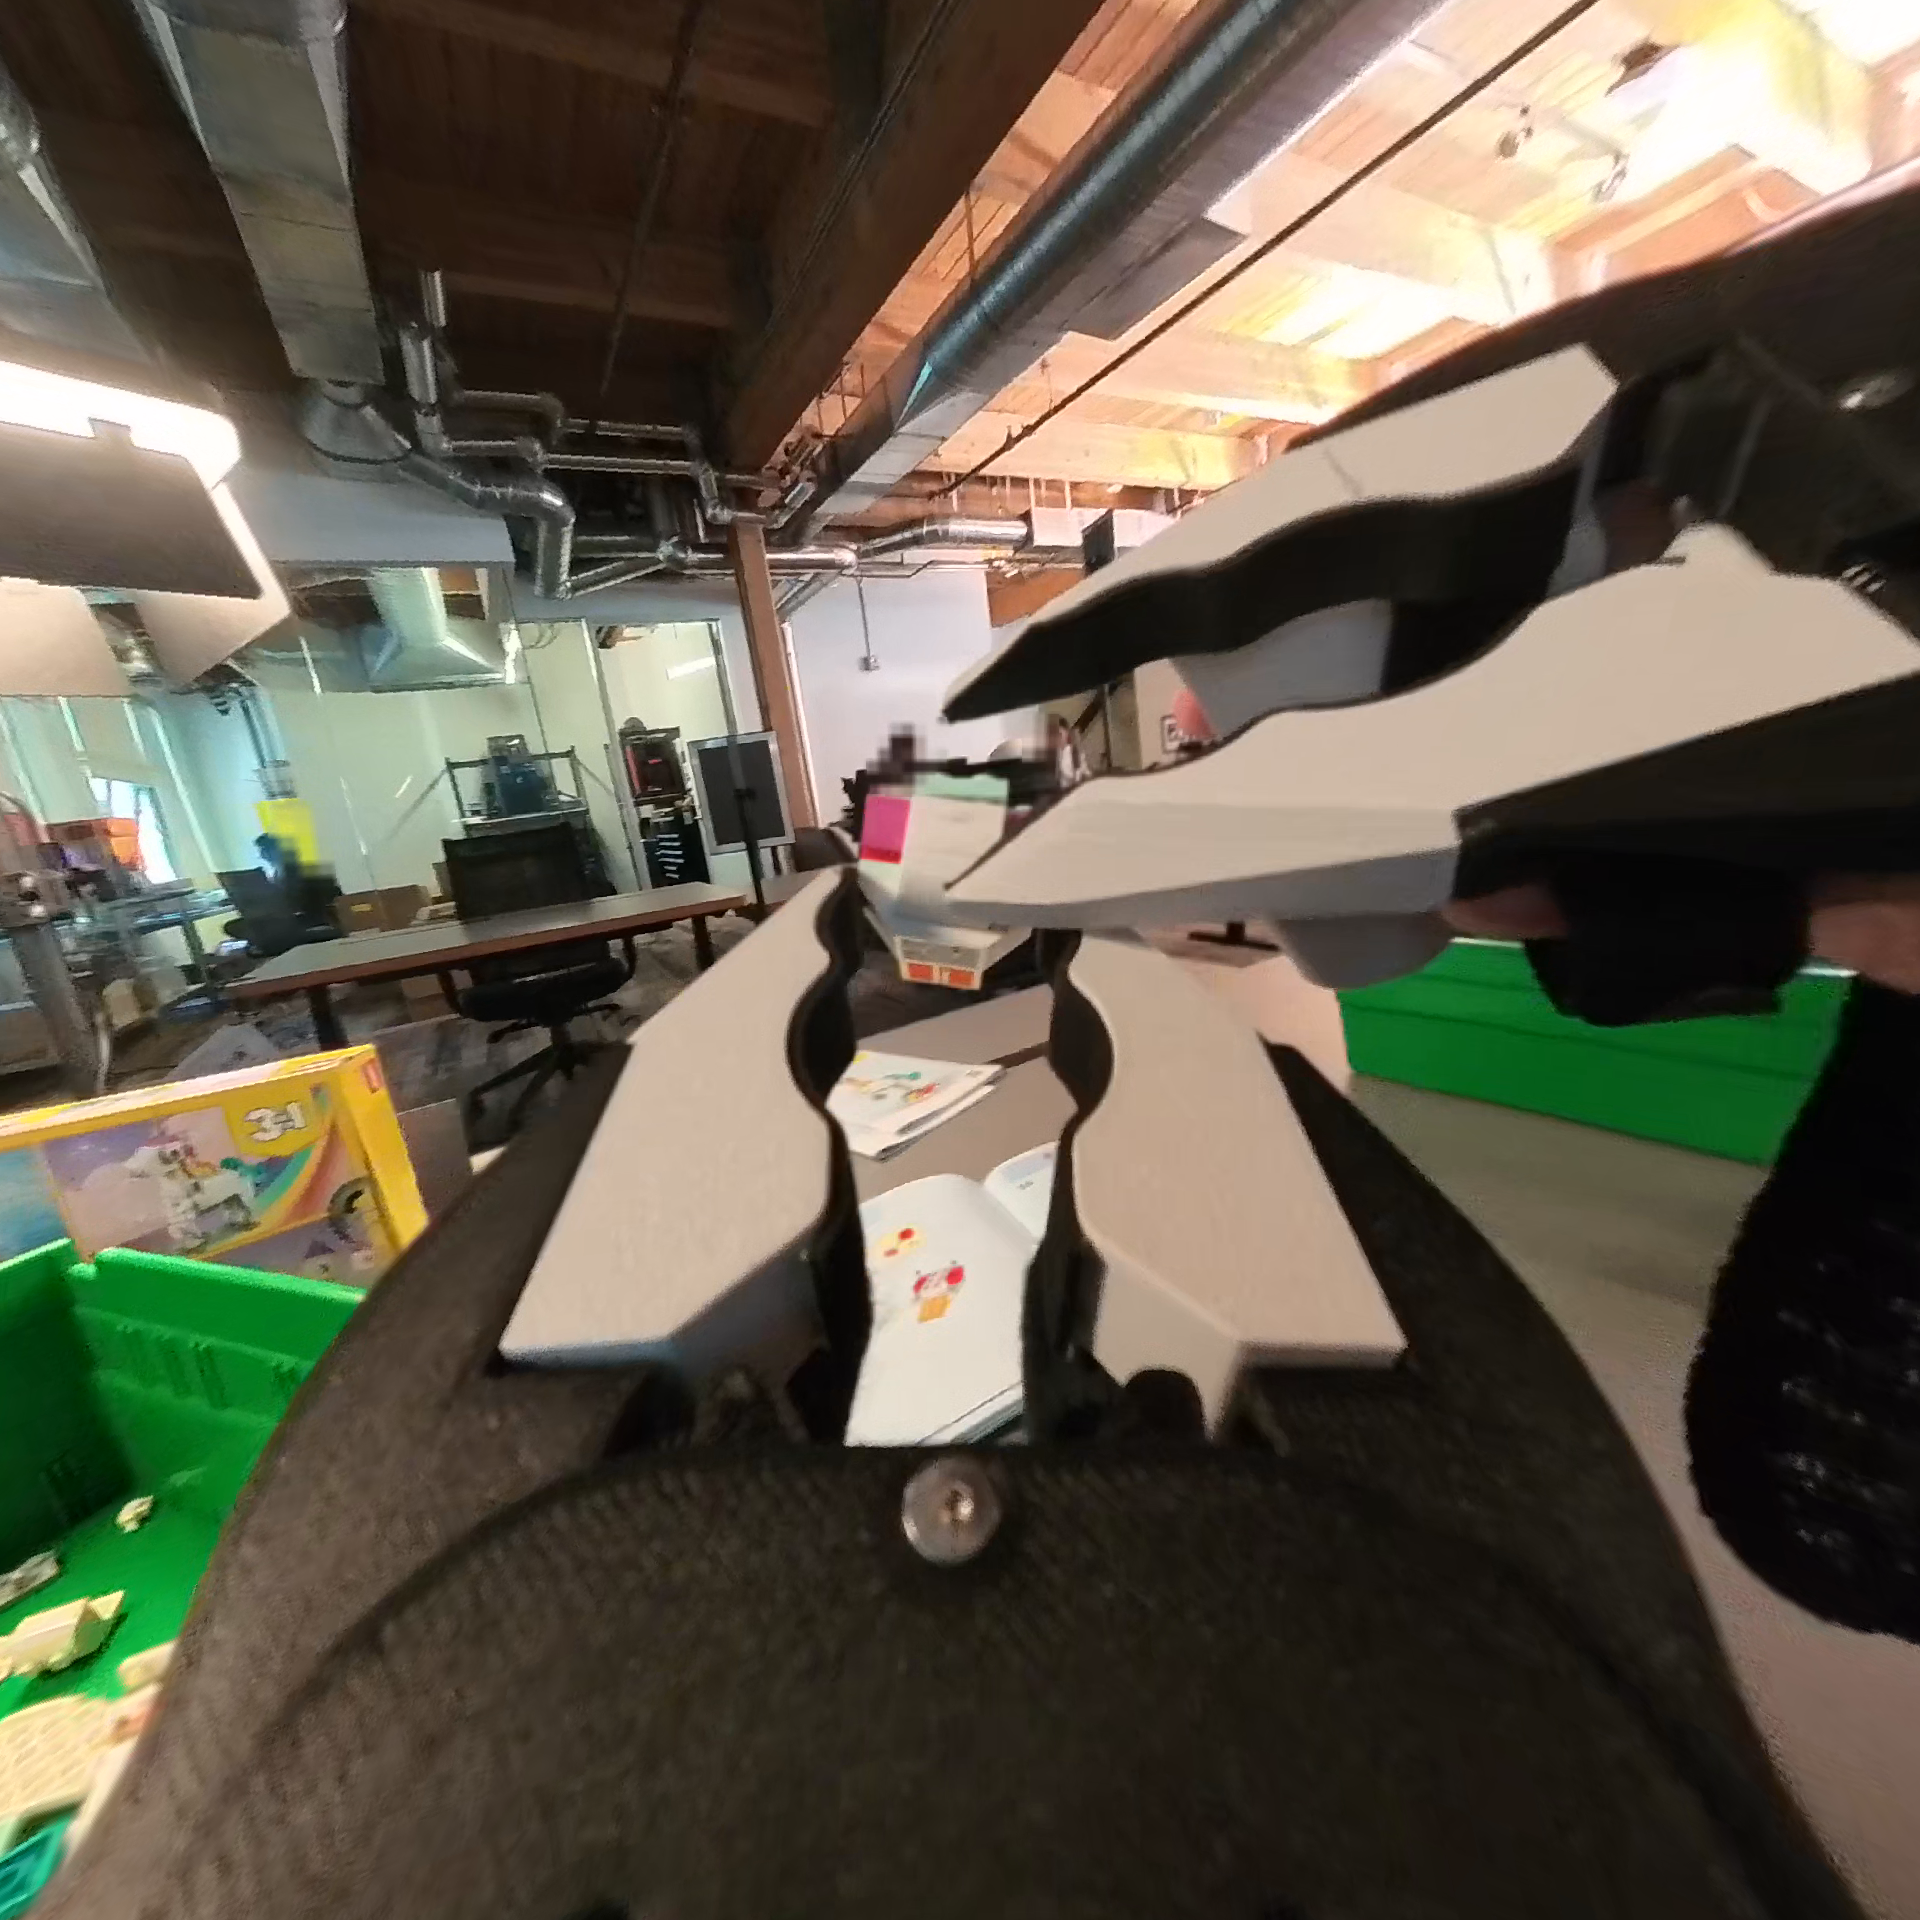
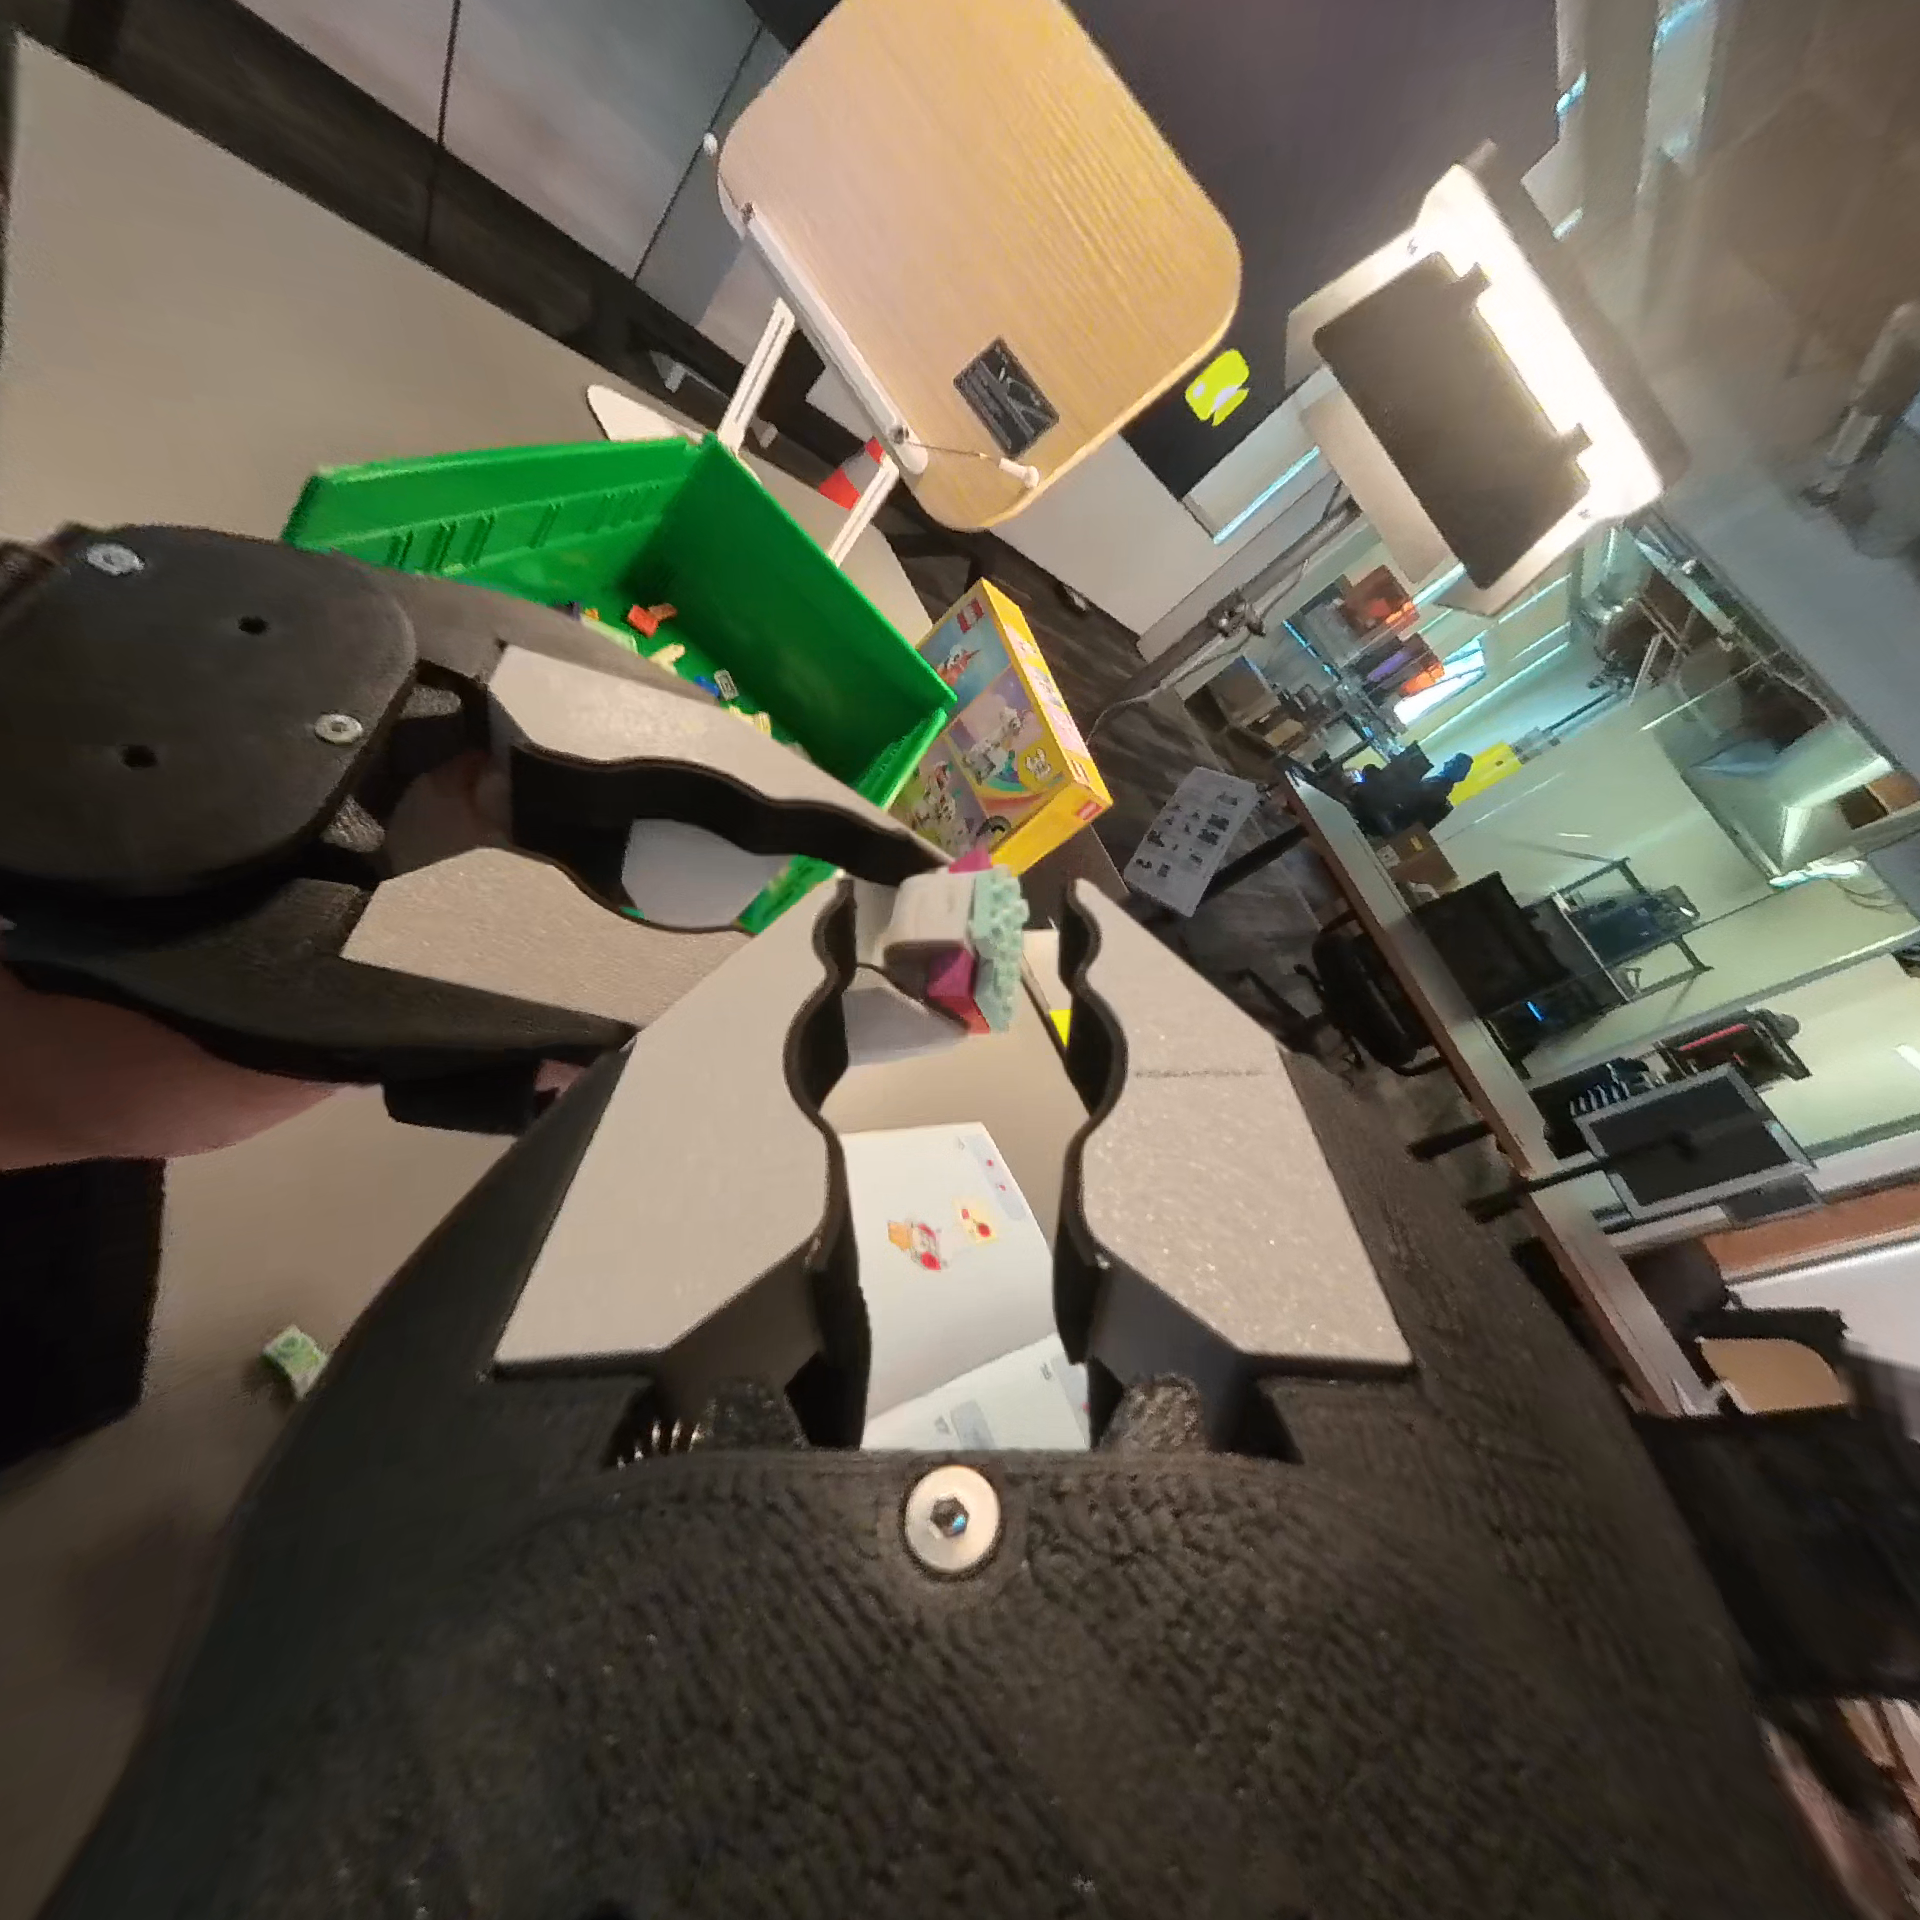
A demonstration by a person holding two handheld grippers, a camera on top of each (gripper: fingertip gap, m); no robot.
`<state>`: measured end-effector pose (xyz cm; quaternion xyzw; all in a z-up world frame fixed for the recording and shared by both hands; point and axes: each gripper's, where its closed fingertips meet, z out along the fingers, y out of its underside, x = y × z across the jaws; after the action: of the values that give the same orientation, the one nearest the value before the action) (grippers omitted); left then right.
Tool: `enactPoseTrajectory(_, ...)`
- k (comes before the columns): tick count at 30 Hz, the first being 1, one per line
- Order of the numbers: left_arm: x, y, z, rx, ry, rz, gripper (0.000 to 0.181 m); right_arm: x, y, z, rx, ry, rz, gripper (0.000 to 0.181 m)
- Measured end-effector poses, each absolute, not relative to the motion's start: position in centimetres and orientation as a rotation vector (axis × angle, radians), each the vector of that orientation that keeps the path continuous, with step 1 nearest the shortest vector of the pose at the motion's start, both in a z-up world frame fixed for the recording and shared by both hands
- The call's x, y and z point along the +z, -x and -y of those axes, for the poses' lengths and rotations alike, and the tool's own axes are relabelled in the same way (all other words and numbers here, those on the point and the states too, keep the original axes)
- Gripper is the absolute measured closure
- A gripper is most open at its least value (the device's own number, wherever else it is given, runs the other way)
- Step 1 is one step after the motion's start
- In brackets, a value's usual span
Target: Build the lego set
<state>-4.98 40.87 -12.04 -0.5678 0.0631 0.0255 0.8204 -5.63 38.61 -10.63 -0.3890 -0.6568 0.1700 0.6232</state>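
Observation:
A small lego assembly (image 1: 930, 852), white with a magenta brick and a mint plate, hangs in the air between both grippers. My left gripper (image 1: 951, 904) is shut on it at the fingertips. In the right wrist view, the left gripper (image 2: 894, 956) comes in from the left, its upper fingertip on top of the assembly (image 2: 914, 935). My right gripper (image 2: 961, 894) is open, its fingers on either side of the assembly with a gap beside the mint plate. In the left wrist view, the right gripper (image 1: 945, 802) reaches in from the right.
A green bin (image 2: 790, 582) with loose bricks stands beside the yellow set box (image 2: 1008, 727); both show at the left (image 1: 156, 1382) (image 1: 208, 1164). An open instruction booklet (image 1: 935, 1288) lies on the grey table below. Another green bin (image 1: 1610, 1049) is right. A small green piece (image 2: 294, 1356) lies loose.

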Motion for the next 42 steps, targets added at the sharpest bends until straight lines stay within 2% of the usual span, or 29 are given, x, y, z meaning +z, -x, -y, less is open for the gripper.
enactPoseTrajectory(1, -12.2, 5.0, -41.0, 0.076, 1.217, -0.137, 0.149, -10.9, 5.6, -38.7, 0.359, 0.901, 1.518, 0.145)
enactPoseTrajectory(6, -12.4, 5.2, -41.2, 0.258, 1.230, -0.183, 0.149, -11.6, 5.5, -39.2, 0.219, 0.921, 1.536, 0.159)
enactPoseTrajectory(12, -12.5, 5.3, -41.4, 0.267, 1.247, -0.186, 0.149, -11.7, 5.5, -39.4, 0.143, 0.934, 1.518, 0.161)
enactPoseTrajectory(25, -13.0, 5.3, -41.3, 0.276, 1.266, -0.181, 0.149, -12.3, 5.5, -39.4, 0.273, 1.041, 1.461, 0.166)
enactPoseTrajectory(32, -13.9, 5.0, -41.7, 0.402, 1.289, -0.246, 0.150, -13.3, 5.0, -39.9, 0.255, 1.052, 1.529, 0.170)
enactPoseTrajectory(35, -14.8, 4.8, -42.5, 0.394, 1.317, -0.282, 0.149, -14.0, 4.8, -40.6, 0.349, 1.095, 1.548, 0.158)
enactPoseTrajectory(38, -15.4, 4.1, -42.8, 0.249, 1.325, -0.314, 0.148, -12.7, 3.7, -40.5, 0.636, 1.082, 1.509, 0.146)
enactPoseTrajectory(42, -15.1, -0.3, -41.0, -0.400, 1.217, -0.461, 0.149, -11.8, 0.5, -39.5, 1.020, 0.952, 1.566, 0.132)
